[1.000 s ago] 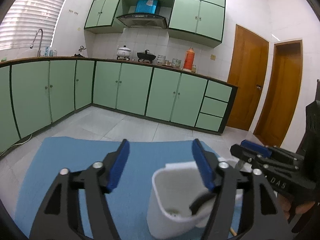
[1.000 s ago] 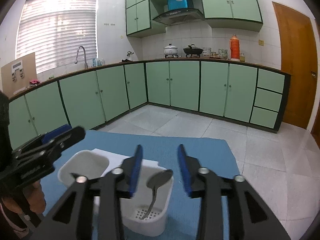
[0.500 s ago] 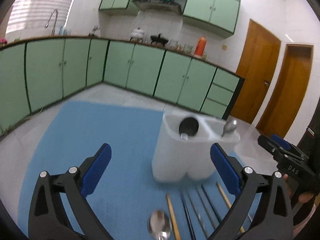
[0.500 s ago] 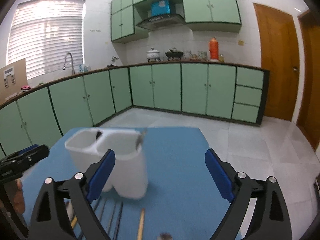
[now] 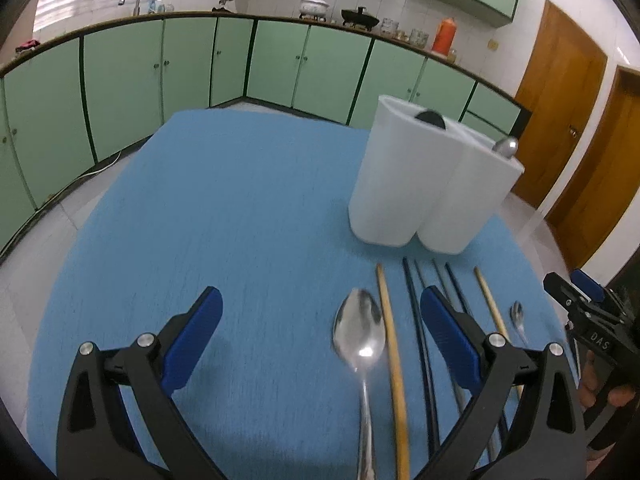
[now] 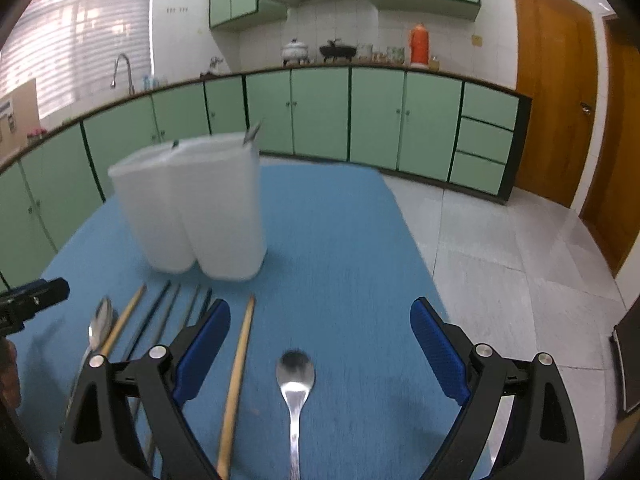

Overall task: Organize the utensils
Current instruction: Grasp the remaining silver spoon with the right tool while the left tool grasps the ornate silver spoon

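A white two-compartment utensil holder (image 5: 424,184) stands on the blue mat (image 5: 240,208), with a dark ladle and a metal spoon inside; it also shows in the right wrist view (image 6: 200,208). My left gripper (image 5: 320,340) is open above a large metal spoon (image 5: 360,344). Beside that spoon lie wooden chopsticks (image 5: 394,360), black chopsticks (image 5: 418,320) and a small spoon (image 5: 518,320). My right gripper (image 6: 320,348) is open above a small metal spoon (image 6: 295,384), with a wooden chopstick (image 6: 238,376) to its left. Both grippers are empty.
The mat's right edge (image 6: 416,248) drops to a tiled floor (image 6: 500,260). Green kitchen cabinets (image 6: 360,116) run along the back. Wooden doors (image 6: 556,92) stand at the right. The other gripper shows at each view's edge (image 5: 588,320).
Both grippers have pulled back and down from over the holder toward the near side of the mat and opened wide. The utensils lying on the mat have come into view.
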`<state>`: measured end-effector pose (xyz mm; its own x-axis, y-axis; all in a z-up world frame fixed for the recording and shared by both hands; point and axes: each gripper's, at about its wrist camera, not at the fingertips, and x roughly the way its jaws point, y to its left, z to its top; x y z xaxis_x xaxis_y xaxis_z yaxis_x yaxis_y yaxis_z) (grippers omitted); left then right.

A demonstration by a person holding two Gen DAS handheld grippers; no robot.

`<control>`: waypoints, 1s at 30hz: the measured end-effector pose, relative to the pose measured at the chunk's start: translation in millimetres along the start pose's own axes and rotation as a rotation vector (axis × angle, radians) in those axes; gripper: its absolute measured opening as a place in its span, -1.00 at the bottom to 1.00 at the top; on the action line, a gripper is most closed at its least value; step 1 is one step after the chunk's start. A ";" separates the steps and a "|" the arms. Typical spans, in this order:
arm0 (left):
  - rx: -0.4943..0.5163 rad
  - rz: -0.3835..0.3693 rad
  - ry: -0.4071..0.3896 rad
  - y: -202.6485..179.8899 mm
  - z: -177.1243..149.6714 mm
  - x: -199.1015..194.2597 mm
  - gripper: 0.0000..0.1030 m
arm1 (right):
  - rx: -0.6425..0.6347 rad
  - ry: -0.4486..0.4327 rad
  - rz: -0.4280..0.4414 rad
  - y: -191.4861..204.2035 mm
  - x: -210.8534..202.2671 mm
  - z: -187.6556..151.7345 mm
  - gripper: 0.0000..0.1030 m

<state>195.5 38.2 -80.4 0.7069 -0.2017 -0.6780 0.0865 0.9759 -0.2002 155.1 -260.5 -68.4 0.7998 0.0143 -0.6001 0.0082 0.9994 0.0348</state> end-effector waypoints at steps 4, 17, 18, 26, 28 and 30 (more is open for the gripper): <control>0.033 0.024 0.010 -2.5 -9.7 -2.0 0.87 | -0.024 0.048 0.002 1.6 8.4 -8.4 0.57; 0.039 0.030 0.042 -5.8 -20.9 -0.7 0.87 | -0.067 0.190 0.044 6.0 32.6 -29.8 -0.20; 0.039 0.032 0.044 -6.0 -21.0 0.2 0.87 | -0.069 0.190 0.047 6.0 32.1 -30.3 -0.23; 0.050 0.036 0.062 -11.6 -22.1 9.1 0.87 | -0.080 0.185 0.057 7.6 28.2 -28.7 -0.49; 0.049 0.042 0.071 -13.2 -20.6 13.9 0.87 | -0.074 0.183 0.057 6.0 27.7 -28.8 -0.49; 0.043 0.042 0.075 -14.2 -19.2 17.9 0.87 | -0.073 0.181 0.060 4.0 27.1 -29.4 -0.49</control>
<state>193.5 19.2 -103.3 0.6563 -0.1642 -0.7364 0.0886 0.9861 -0.1409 159.2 -255.1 -108.0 0.6766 0.0727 -0.7327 -0.0848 0.9962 0.0205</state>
